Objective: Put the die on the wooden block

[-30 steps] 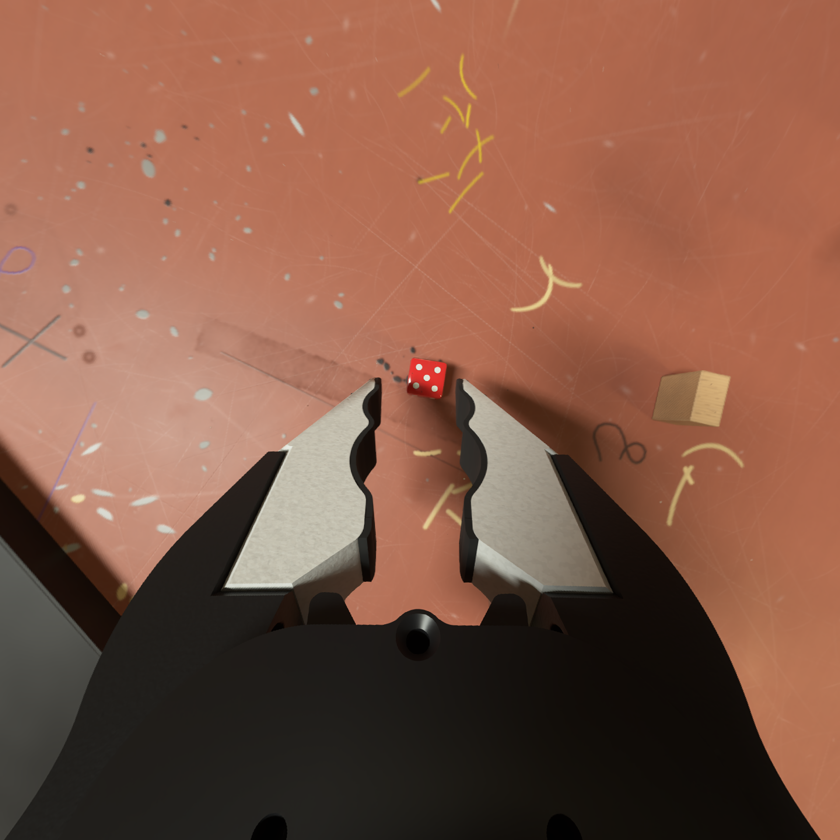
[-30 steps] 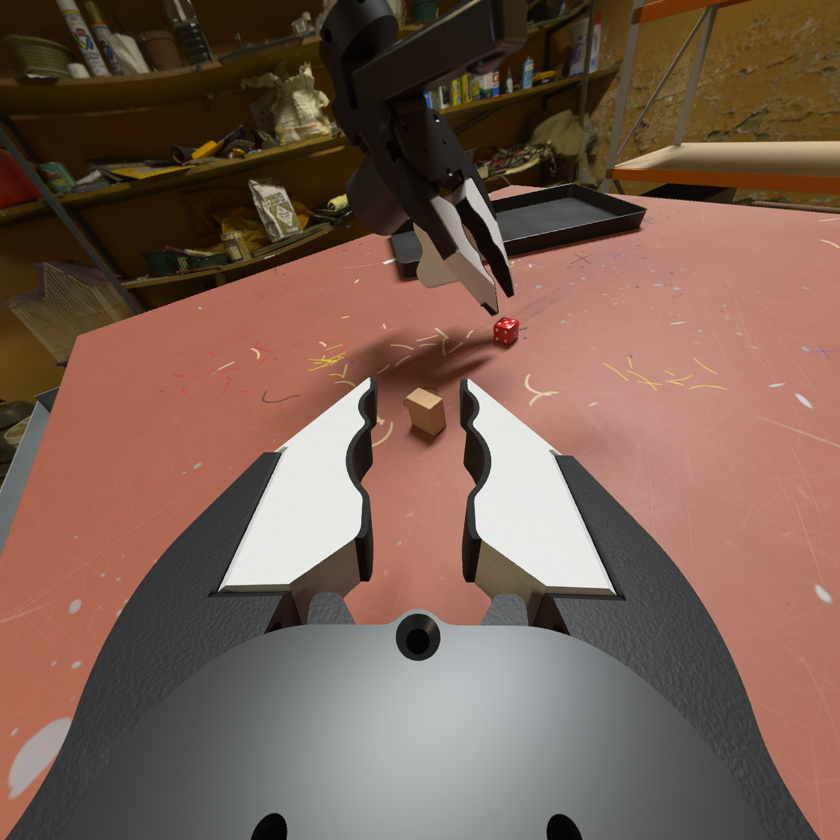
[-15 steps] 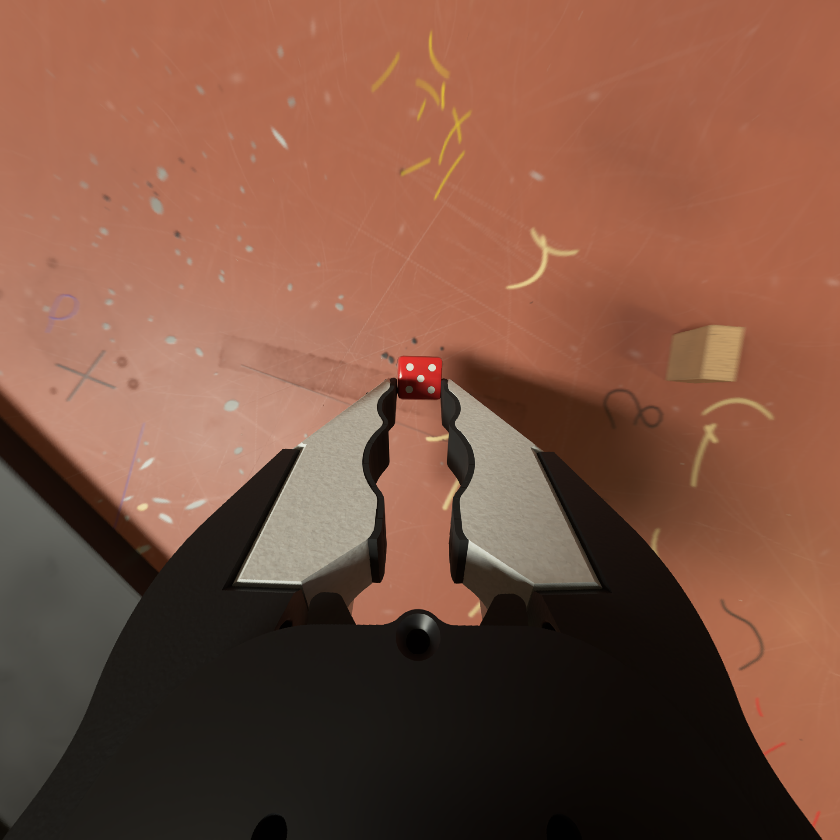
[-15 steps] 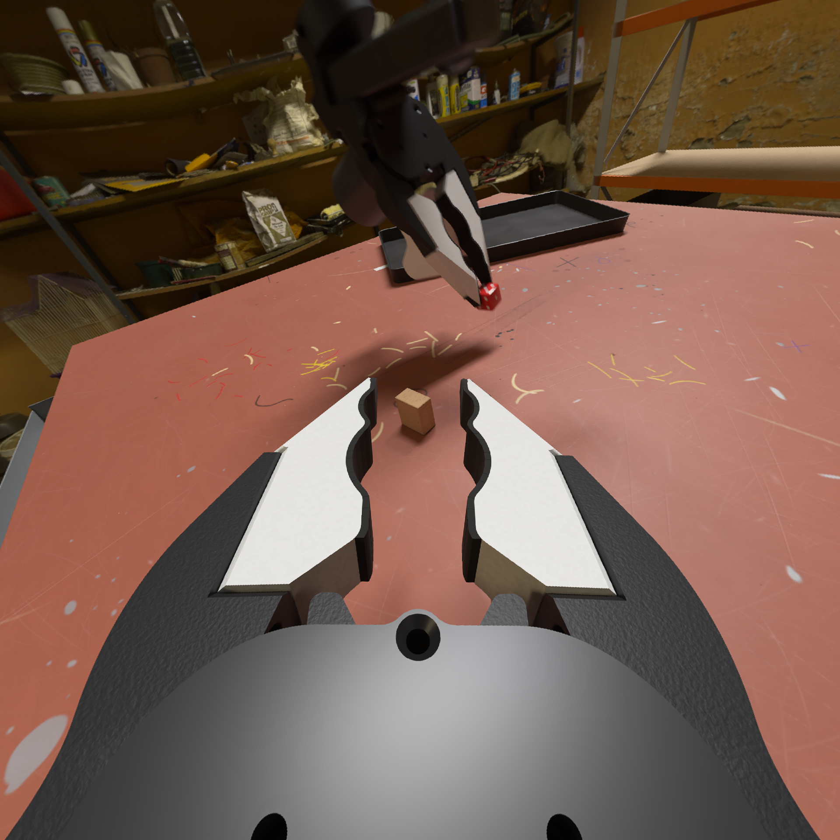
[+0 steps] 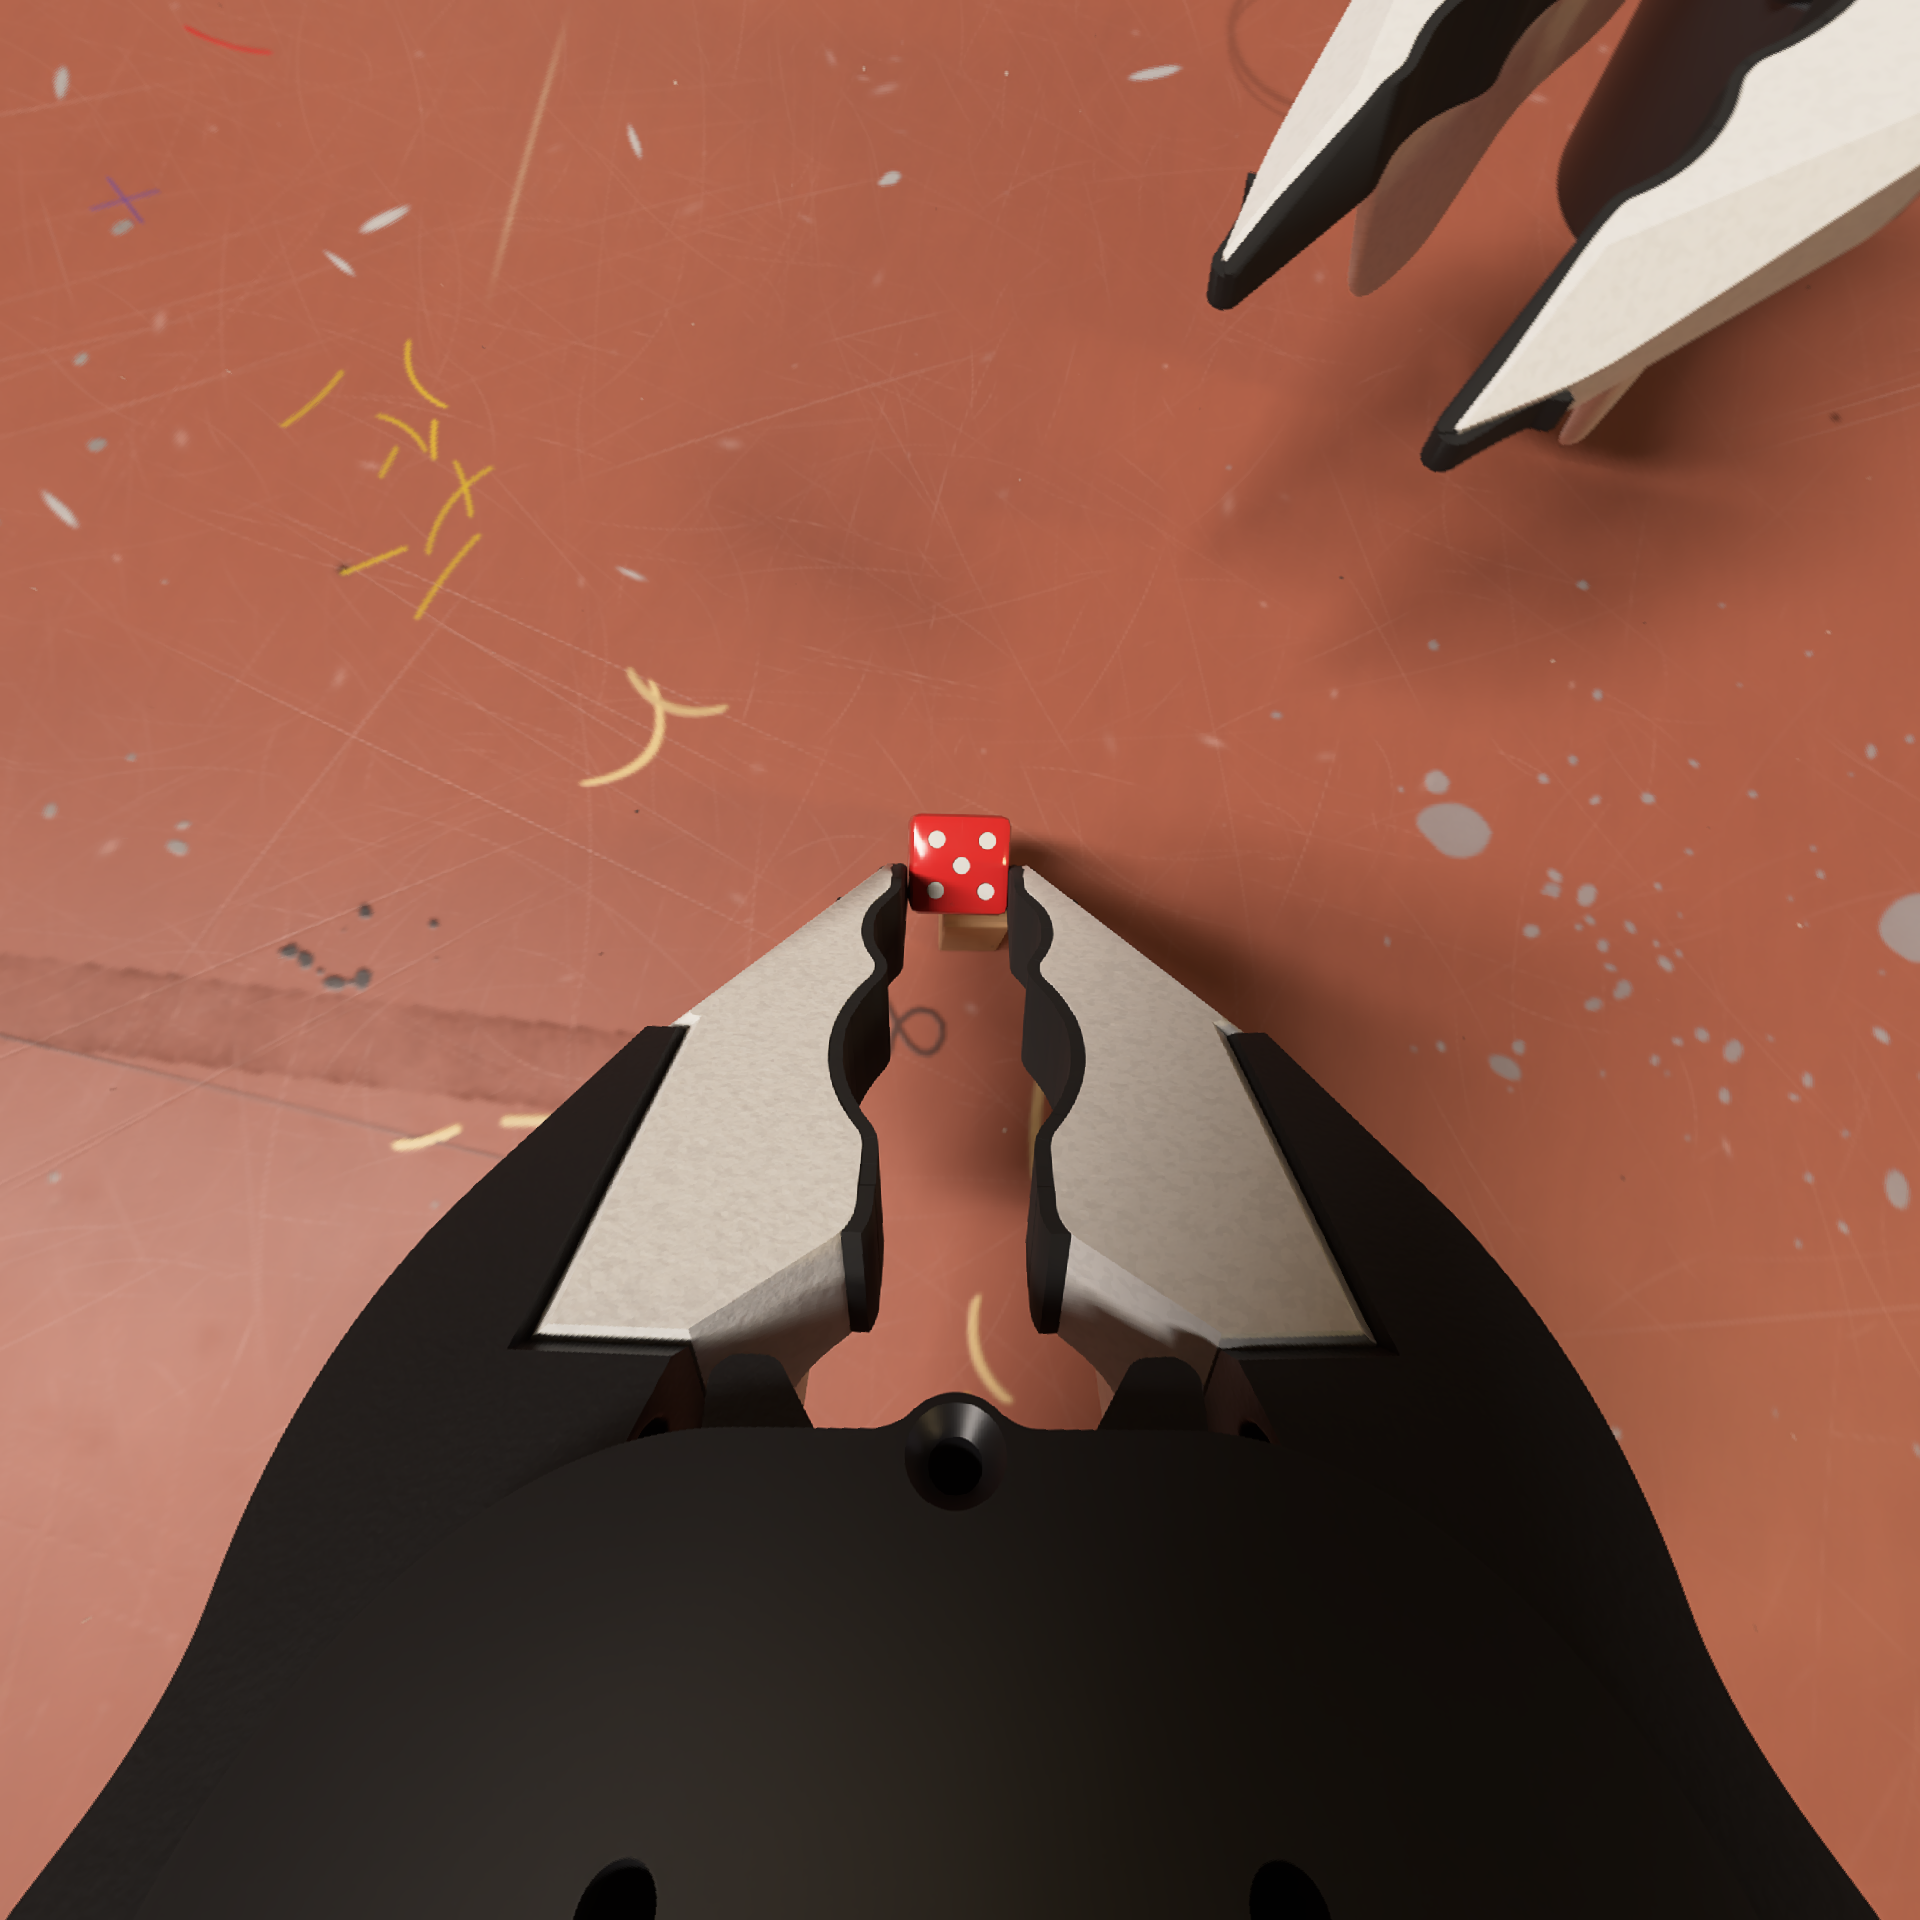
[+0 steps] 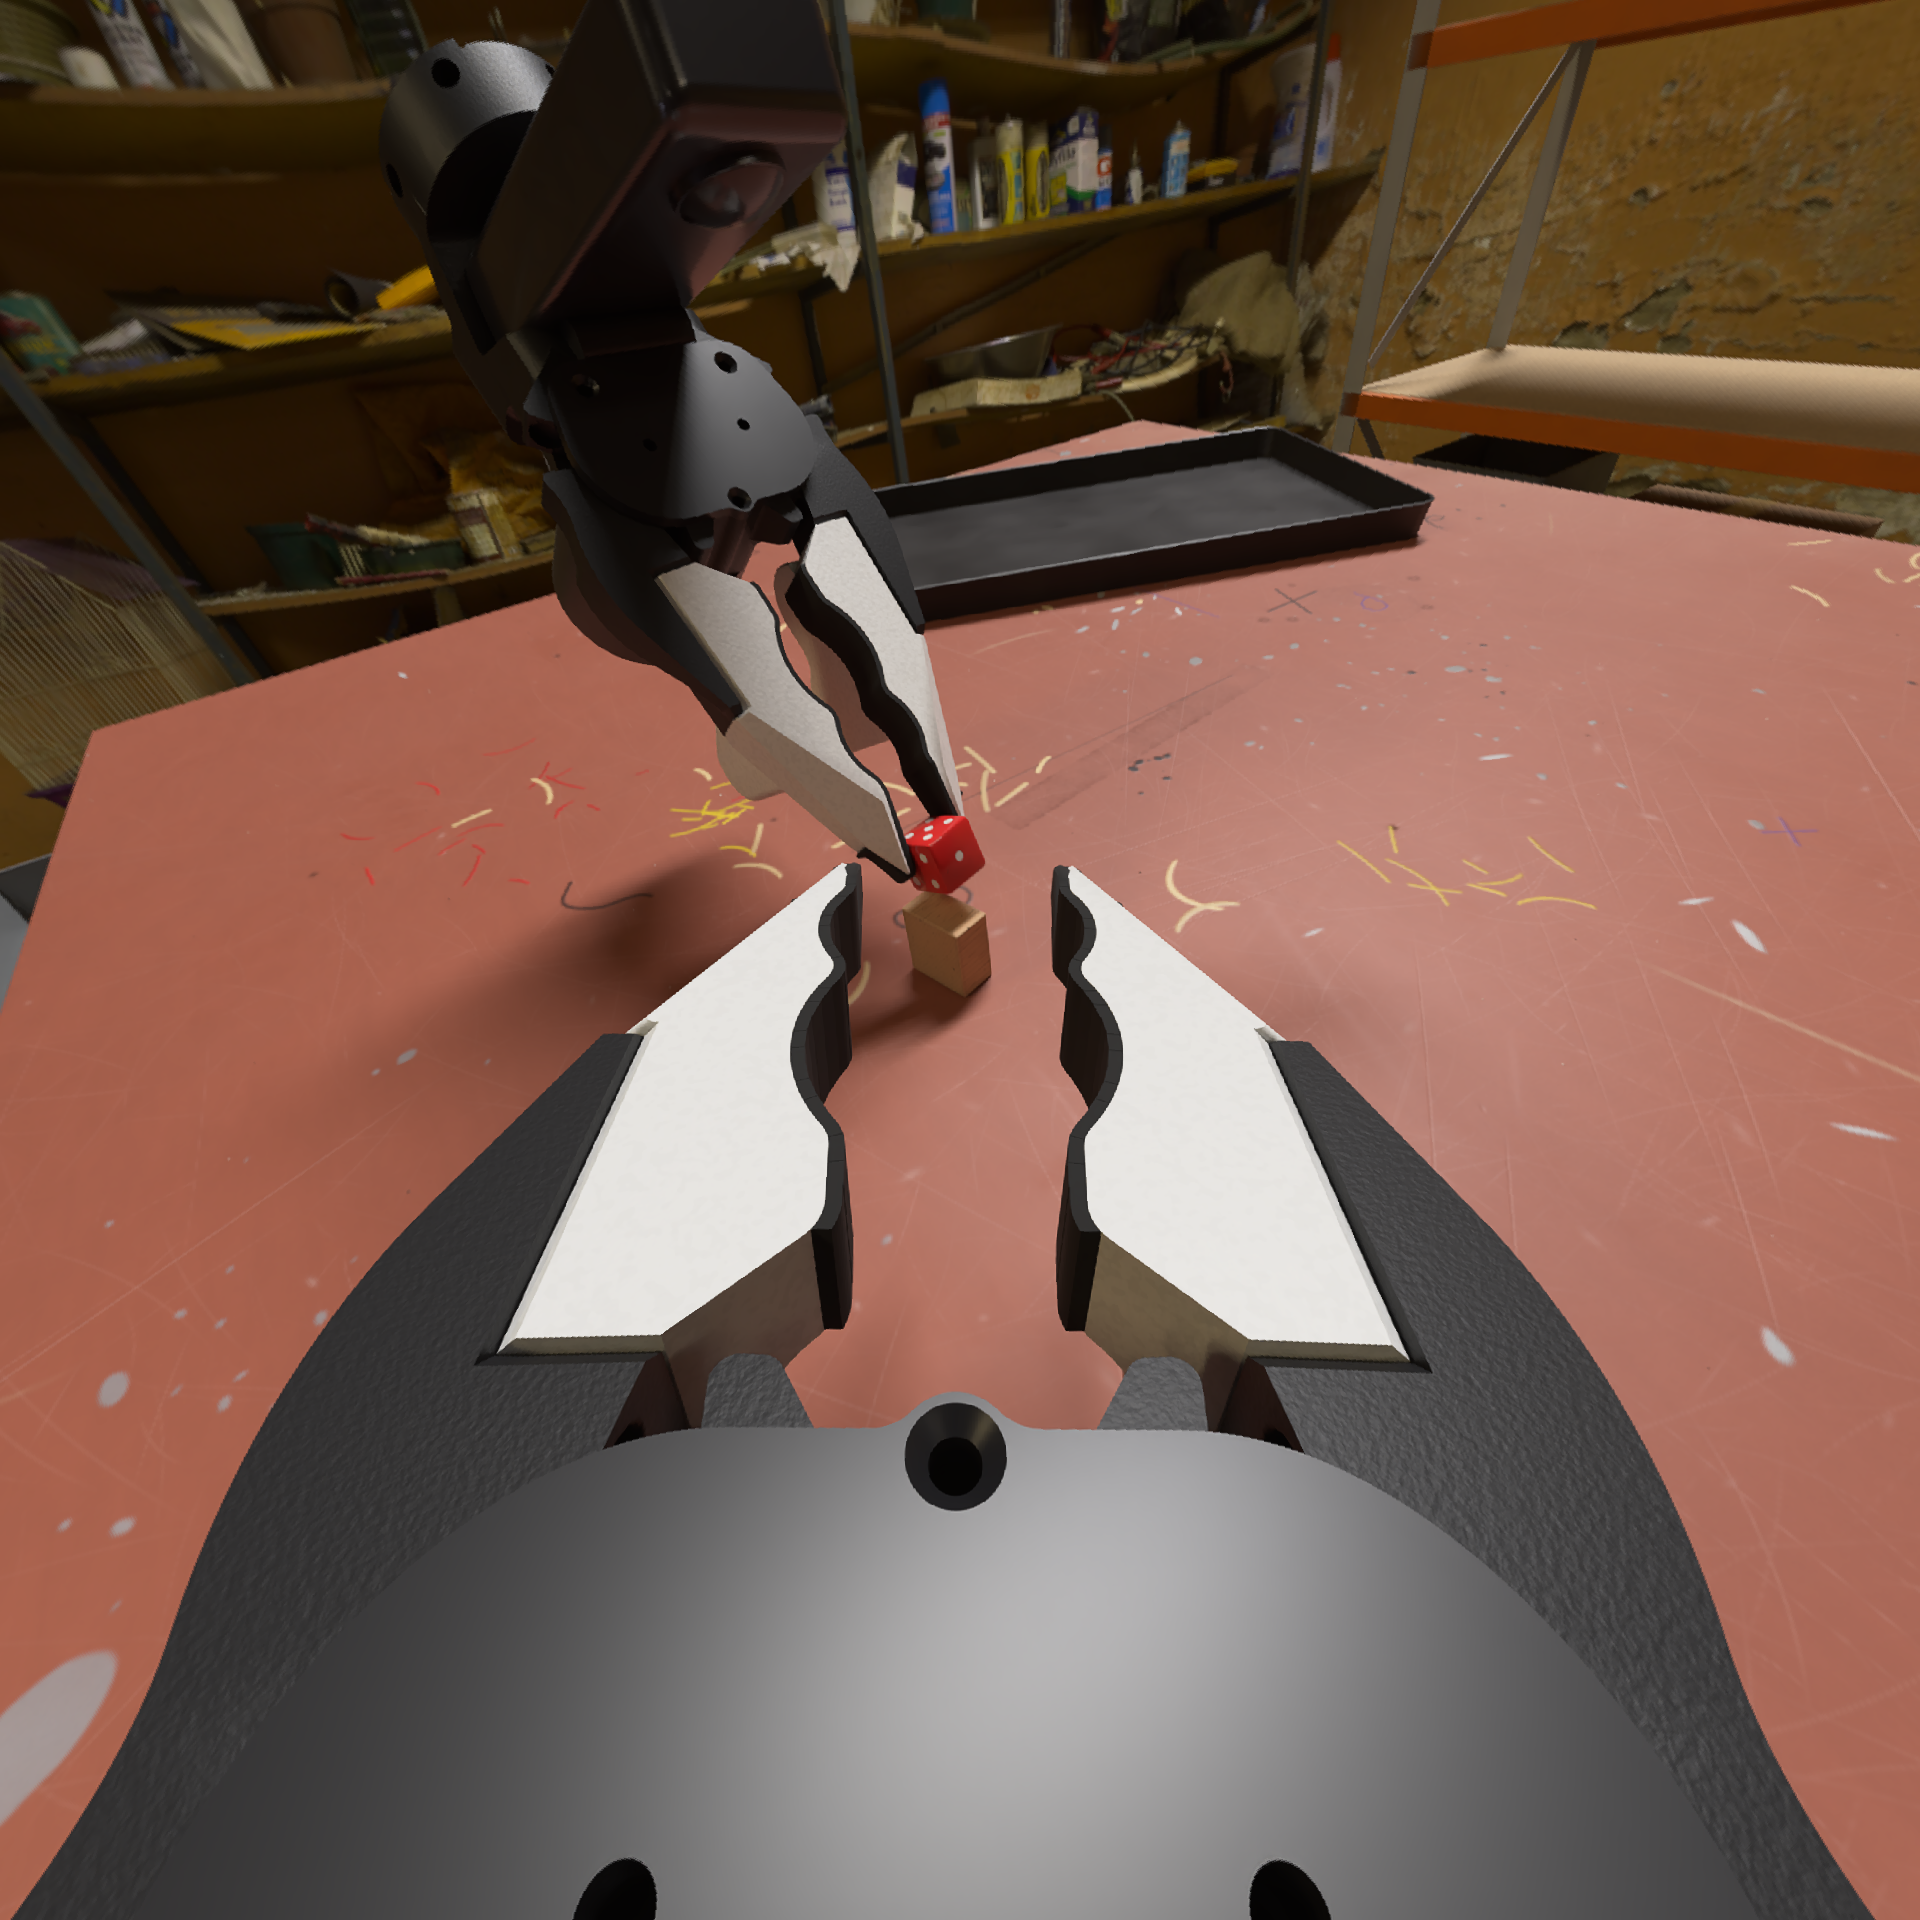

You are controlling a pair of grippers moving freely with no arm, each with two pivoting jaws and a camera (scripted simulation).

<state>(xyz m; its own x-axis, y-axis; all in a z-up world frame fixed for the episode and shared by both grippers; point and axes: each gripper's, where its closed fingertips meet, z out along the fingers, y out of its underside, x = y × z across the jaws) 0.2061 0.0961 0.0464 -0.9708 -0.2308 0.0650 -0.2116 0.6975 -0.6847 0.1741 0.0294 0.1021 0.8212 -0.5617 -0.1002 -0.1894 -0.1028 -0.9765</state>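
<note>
My left gripper (image 5: 958,883) is shut on the red die (image 5: 959,863) at its fingertips and holds it in the air just above the small wooden block (image 5: 972,931), which is mostly hidden beneath the die. In the right wrist view the die (image 6: 943,854) hangs a little above the block (image 6: 951,945), which stands on the red table. The left gripper (image 6: 925,847) reaches down from the upper left there. My right gripper (image 6: 956,883) is open and empty, a short way in front of the block. Its fingers (image 5: 1538,260) show at the top right of the left wrist view.
The red table (image 6: 1455,987) is scratched and flecked with yellow and red shavings. A shallow black tray (image 6: 1143,520) lies at the far edge. Cluttered shelves (image 6: 1039,208) and an orange rack (image 6: 1662,405) stand beyond the table.
My left gripper closed on the die, lifted it off the table and carried it across to just above the wooden block. The right gripper stayed open and kept its place near the block.
</note>
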